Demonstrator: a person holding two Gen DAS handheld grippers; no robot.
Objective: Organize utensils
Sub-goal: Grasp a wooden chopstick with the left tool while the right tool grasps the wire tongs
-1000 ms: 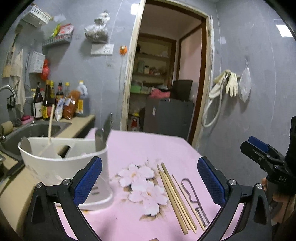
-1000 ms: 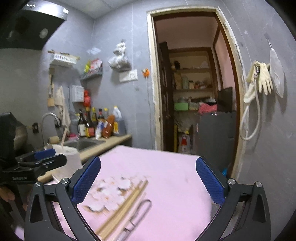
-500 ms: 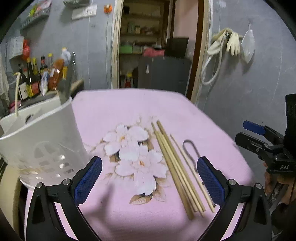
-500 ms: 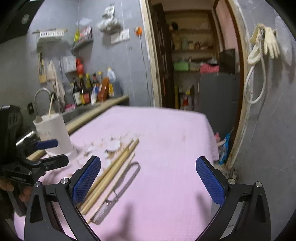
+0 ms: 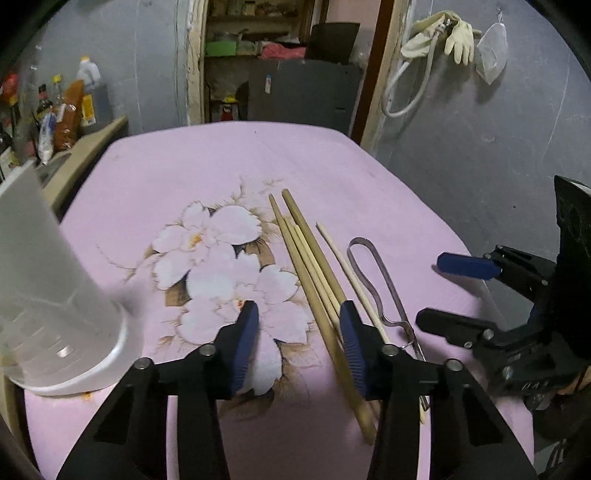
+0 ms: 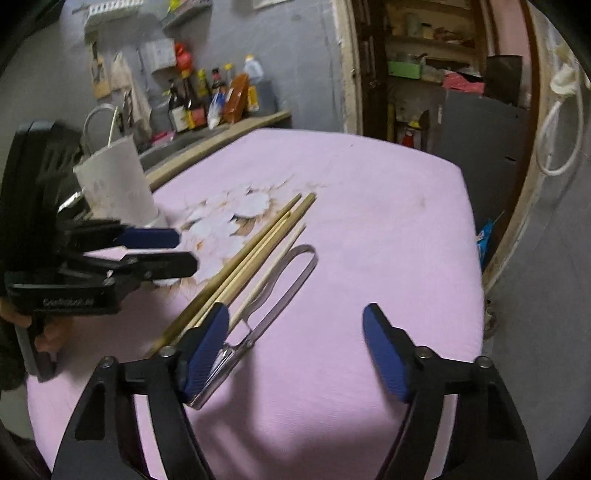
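Observation:
Several wooden chopsticks (image 5: 314, 266) lie side by side on the pink flowered tablecloth (image 5: 221, 166), with a metal tong (image 5: 384, 288) just right of them. My left gripper (image 5: 299, 347) hovers low over the chopsticks' near ends, jaws partly closed with a gap, holding nothing. My right gripper (image 6: 295, 350) is open and empty; its left finger (image 6: 207, 343) sits over the tong's (image 6: 273, 295) near end. The chopsticks (image 6: 243, 258) run up-right from there. The white utensil holder (image 5: 48, 295) stands at the table's left and also shows in the right wrist view (image 6: 118, 184).
A sink counter with several bottles (image 6: 210, 99) lies left of the table. A doorway with shelves (image 5: 266, 44) is behind. Gloves and a hose (image 5: 443, 33) hang on the grey wall at right. The table edge (image 6: 476, 258) drops off at right.
Both grippers have tilted down and moved in low toward the chopsticks and tong. My left jaws have narrowed a lot. The right jaws have narrowed a little.

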